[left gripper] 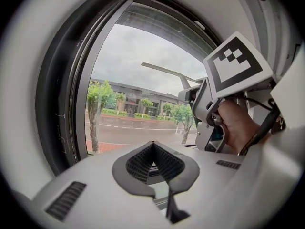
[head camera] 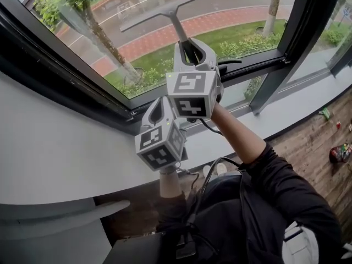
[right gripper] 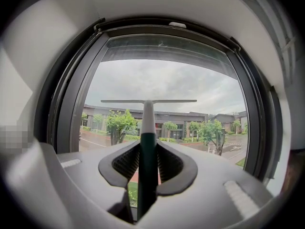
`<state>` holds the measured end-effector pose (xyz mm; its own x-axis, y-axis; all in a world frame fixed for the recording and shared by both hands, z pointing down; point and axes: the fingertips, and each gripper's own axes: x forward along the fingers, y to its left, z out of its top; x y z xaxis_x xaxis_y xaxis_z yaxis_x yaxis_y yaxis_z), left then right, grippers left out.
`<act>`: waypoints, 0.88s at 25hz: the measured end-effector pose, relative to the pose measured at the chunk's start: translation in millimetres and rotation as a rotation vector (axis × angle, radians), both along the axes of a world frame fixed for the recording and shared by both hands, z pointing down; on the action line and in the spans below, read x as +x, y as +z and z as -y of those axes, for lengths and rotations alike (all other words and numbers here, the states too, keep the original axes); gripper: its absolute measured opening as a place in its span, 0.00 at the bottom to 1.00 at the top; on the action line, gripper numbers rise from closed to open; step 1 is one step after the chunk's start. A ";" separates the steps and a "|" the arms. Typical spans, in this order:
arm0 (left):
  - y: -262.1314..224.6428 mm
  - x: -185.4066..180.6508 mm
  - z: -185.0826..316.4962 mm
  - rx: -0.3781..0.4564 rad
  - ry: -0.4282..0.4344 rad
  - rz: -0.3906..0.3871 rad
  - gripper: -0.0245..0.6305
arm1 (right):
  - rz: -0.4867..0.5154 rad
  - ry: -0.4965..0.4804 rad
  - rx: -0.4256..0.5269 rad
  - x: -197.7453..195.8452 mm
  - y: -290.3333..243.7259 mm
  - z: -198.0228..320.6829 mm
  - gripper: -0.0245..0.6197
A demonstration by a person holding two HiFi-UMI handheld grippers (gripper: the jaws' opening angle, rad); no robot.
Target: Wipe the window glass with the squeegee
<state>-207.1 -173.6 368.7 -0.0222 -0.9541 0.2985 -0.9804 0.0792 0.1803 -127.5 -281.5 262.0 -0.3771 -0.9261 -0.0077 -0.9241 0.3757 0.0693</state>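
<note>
The squeegee (head camera: 175,14) has a grey T-shaped head and a dark green grip. My right gripper (head camera: 191,53) is shut on that grip and holds the blade up against the window glass (head camera: 143,32). In the right gripper view the squeegee (right gripper: 147,128) stands upright between the jaws, its blade (right gripper: 148,101) level across the pane. My left gripper (head camera: 159,112) sits lower and to the left, just under the right one, by the sill. In its own view the left gripper (left gripper: 153,165) is shut with nothing in it, and the squeegee blade (left gripper: 167,71) shows up to the right.
A black window frame (head camera: 66,76) runs along the white sill (head camera: 55,147). A dark mullion (head camera: 300,32) stands to the right of the pane, with another pane beyond it. Cables hang from the grippers over the person's dark sleeve (head camera: 286,191).
</note>
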 end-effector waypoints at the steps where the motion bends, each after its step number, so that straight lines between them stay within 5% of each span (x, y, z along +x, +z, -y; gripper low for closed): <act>1: 2.4 0.5 0.2 -0.005 0.002 -0.001 0.04 | -0.004 0.001 -0.004 0.3 3.5 -0.4 0.17; 22: 23.2 -3.4 -2.2 -0.048 -0.001 -0.025 0.04 | -0.026 0.000 -0.074 2.4 48.2 -5.4 0.17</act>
<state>-210.6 -171.4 391.9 -0.0154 -0.9387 0.3444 -0.9756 0.0896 0.2004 -125.1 -276.1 310.2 -0.3760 -0.9239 0.0709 -0.9225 0.3804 0.0654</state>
